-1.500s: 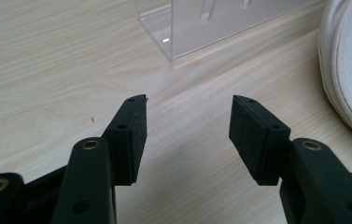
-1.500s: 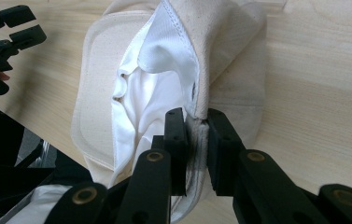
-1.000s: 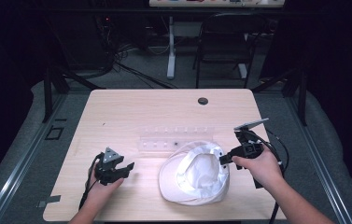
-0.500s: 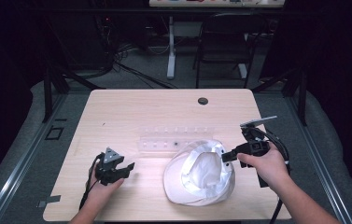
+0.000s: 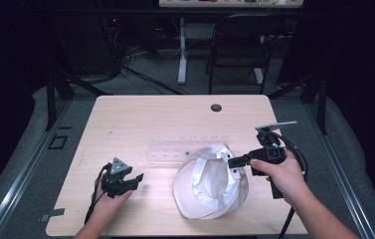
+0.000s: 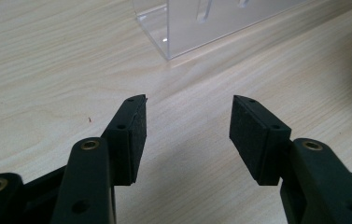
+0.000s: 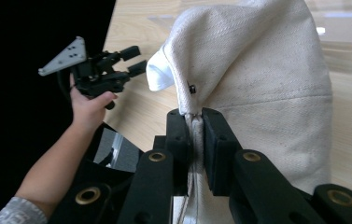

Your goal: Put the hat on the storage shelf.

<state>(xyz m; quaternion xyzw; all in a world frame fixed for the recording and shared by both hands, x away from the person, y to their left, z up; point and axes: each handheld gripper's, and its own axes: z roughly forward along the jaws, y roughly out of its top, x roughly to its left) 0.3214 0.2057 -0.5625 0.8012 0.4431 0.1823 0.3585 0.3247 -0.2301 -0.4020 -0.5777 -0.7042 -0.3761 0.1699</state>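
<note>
A white cloth hat (image 5: 205,186) lies upside down on the wooden table (image 5: 140,119), right of centre. My right gripper (image 5: 233,162) is shut on the hat's right edge and holds it lifted; in the right gripper view the jaws (image 7: 194,116) pinch a seam of the cream fabric (image 7: 267,70). My left gripper (image 5: 138,178) stays low near the table's front left, open, with nothing between its pads (image 6: 187,121). The right gripper view also catches that left gripper (image 7: 134,60) farther off, left of the hat.
A clear acrylic rack (image 5: 185,147) stands on the table just behind the hat; its corner (image 6: 197,23) is ahead of the left gripper. A dark cable hole (image 5: 216,107) sits near the far edge. A chair (image 5: 239,45) and cables stand beyond the table.
My right gripper has moved to the right with the hat's edge, and the hat has slid and stretched that way. The left gripper has stayed put.
</note>
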